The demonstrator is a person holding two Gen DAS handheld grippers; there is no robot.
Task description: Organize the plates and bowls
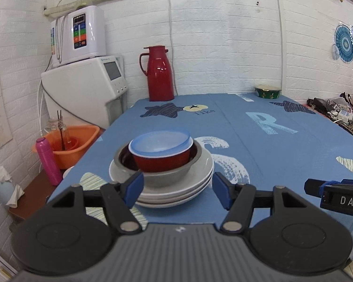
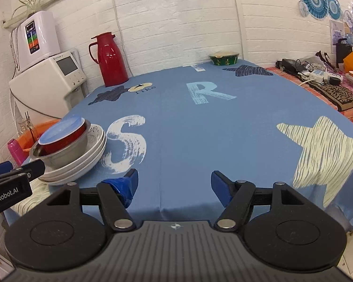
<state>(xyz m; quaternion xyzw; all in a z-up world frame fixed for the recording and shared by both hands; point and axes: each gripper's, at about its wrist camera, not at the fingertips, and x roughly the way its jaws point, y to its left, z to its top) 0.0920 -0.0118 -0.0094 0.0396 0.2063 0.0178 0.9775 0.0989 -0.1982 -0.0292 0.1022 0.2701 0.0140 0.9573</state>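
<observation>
Both grippers are spread wide, holding nothing. The stack of plates [image 1: 176, 185] with nested bowls [image 1: 161, 155] sits on the bench [image 1: 270, 145] right ahead of the left gripper [image 1: 177, 188]. It's off to the left of the right gripper [image 2: 174, 185].

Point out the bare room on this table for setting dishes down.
Free: the tablecloth from the stack across to its right edge, back to the red jug and green bowl. Crowded: the near left corner, where the stack sits.
</observation>
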